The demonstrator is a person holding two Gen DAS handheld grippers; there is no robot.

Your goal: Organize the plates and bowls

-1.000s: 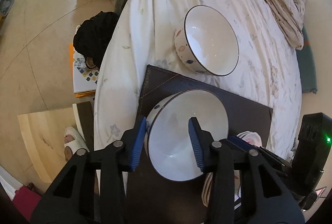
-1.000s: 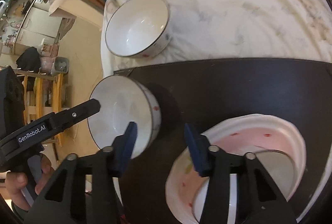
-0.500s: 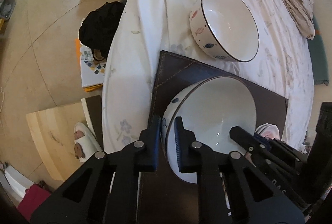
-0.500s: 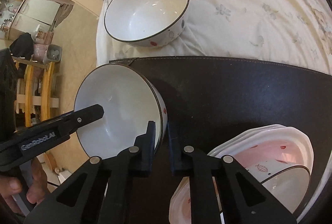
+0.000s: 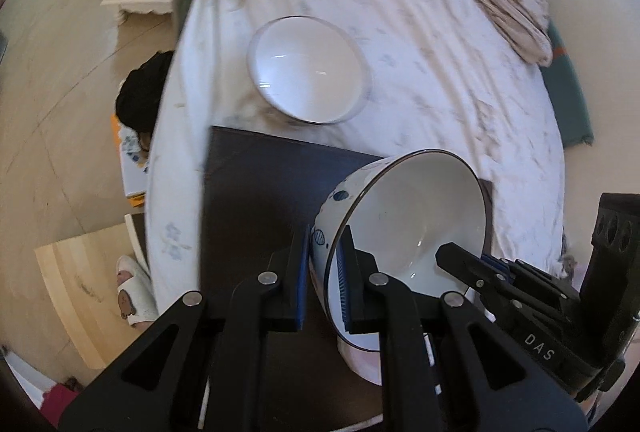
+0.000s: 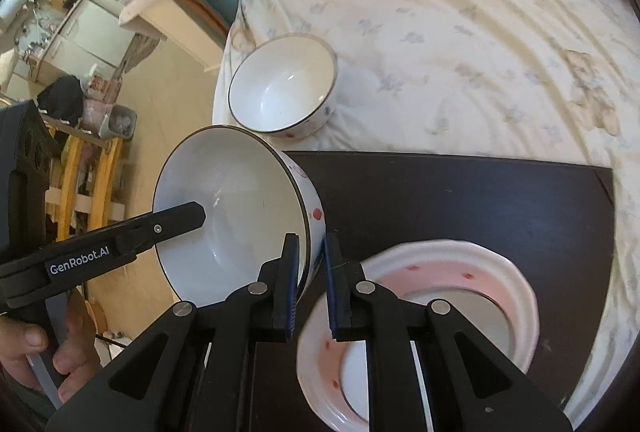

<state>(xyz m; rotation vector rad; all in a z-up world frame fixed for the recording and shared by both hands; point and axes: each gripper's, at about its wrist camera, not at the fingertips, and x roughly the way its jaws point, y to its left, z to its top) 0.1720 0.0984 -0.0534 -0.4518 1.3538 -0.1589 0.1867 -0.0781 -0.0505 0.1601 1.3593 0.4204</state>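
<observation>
Bowl (image 5: 416, 232): tilted above mat (image 5: 256, 200), rim pinched by left gripper (image 5: 324, 272) and right gripper (image 6: 310, 280); second bowl (image 6: 280, 88) on bedsheet (image 6: 460, 32).

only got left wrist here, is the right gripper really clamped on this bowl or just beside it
Observer: Clamped. The right gripper is shut on the held bowl's rim, one finger inside the bowl and one on the outer wall.
Operator: ok and whats under it, i just see a bit of white edge
Observer: A stack of pink-rimmed plates on the dark mat, off to the right of the tilted bowl rather than straight beneath it.
Operator: anything in the plates
Observer: Yes, a smaller dark-rimmed dish lies in the top plate.
</observation>
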